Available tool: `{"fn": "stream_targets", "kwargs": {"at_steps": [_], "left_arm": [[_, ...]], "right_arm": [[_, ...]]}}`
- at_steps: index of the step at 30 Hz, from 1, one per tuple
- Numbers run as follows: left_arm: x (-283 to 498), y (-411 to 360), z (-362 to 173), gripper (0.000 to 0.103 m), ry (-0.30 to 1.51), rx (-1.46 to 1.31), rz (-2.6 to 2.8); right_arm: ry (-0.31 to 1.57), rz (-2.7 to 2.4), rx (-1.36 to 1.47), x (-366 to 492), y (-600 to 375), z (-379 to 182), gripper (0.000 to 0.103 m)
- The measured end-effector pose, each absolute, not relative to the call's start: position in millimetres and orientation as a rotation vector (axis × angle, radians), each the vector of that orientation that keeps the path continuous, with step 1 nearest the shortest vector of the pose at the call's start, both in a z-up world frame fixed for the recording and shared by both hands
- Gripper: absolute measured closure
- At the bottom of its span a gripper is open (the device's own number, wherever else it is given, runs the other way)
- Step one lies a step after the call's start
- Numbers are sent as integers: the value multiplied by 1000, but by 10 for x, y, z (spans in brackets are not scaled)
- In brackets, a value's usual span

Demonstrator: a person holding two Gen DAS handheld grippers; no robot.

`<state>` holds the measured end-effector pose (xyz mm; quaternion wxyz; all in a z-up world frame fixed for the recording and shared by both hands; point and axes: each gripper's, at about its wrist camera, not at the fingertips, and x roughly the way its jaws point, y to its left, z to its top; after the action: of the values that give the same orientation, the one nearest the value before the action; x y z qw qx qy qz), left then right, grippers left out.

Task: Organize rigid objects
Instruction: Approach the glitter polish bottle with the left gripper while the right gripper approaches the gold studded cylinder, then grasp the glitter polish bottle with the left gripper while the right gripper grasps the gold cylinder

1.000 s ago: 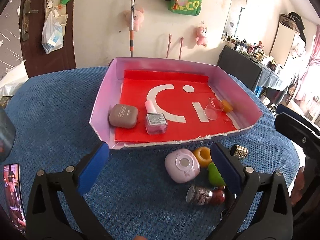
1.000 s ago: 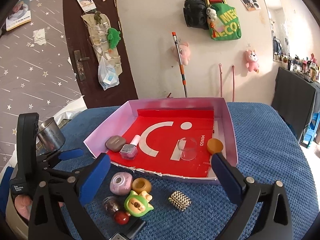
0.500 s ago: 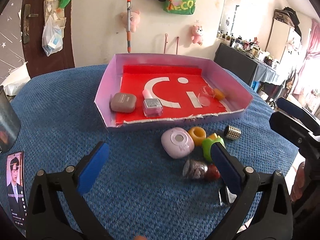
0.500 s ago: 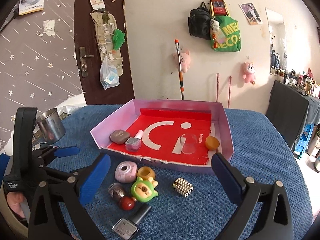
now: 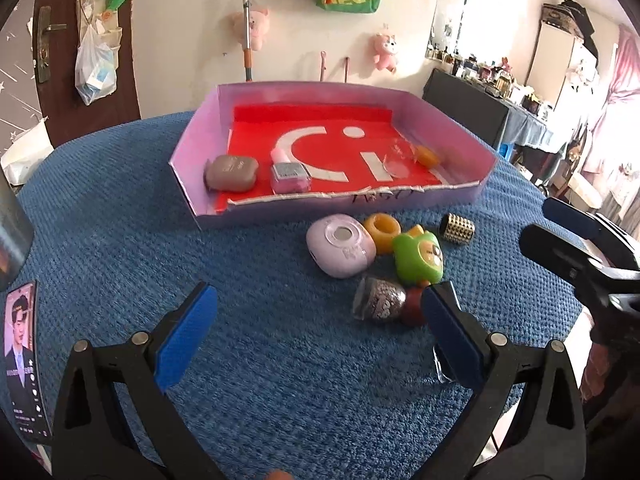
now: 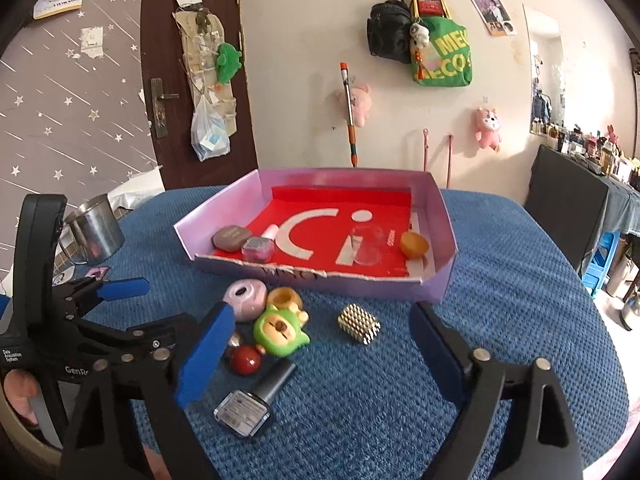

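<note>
So nearest to us, both tongs are spread wide and holding nothing: the left gripper [image 5: 316,328] hangs over bare blue tablecloth [image 5: 120,240], and the right gripper [image 6: 320,344] sits over the cloth just short of the loose pile. We count seven loose things on the cloth. Closest in the right view, at about 7 o'clock, is one dark nail polish bottle [image 6: 256,396] lying on its side, then one red ball [image 6: 245,360] touching one patterned little jar [image 5: 378,300], one green character toy [image 6: 280,330], one gold studded cylinder [image 6: 359,323] off by itself at 1 o'clock from the toy, one lilac round case [image 5: 341,246] and one yellow ring-shaped pot [image 5: 383,232] right behind the toy. Past those, at 12 o'clock, is one pink tray [image 6: 436,280] with a red liner, and we count four things inside: one taupe case [image 6: 231,237] and one pink nail polish bottle [image 6: 260,246] side by side at the near left corner, one clear cup [image 6: 367,244] and one orange lid [image 6: 414,245] toward the right wall. Over at 9 o'clock there's one steel mug [image 6: 94,232], and one phone [image 5: 22,364] lies by the left edge.
</note>
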<state>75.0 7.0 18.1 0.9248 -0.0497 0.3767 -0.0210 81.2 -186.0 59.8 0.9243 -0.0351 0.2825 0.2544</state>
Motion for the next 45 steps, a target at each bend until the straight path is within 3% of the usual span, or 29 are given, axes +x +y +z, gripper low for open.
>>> {"fn": "stream_targets", "kwargs": {"at_steps": [12, 29, 33, 39, 45], "left_arm": [[842, -115, -31, 0, 837, -121, -103], [998, -244, -186, 3, 862, -95, -126], [1003, -257, -185, 12, 852, -78, -114], [953, -295, -140, 45, 837, -93, -181], [920, -271, -118, 46, 837, -107, -191]], "right_arm": [[759, 418, -121, 1294, -1912, 195, 37], [835, 455, -142, 1652, -1711, 9, 42], [844, 450, -160, 1666, -1656, -23, 48], [846, 466, -138, 1643, -1686, -2, 62], [838, 481, -110, 1575, -1744, 64, 63]]}}
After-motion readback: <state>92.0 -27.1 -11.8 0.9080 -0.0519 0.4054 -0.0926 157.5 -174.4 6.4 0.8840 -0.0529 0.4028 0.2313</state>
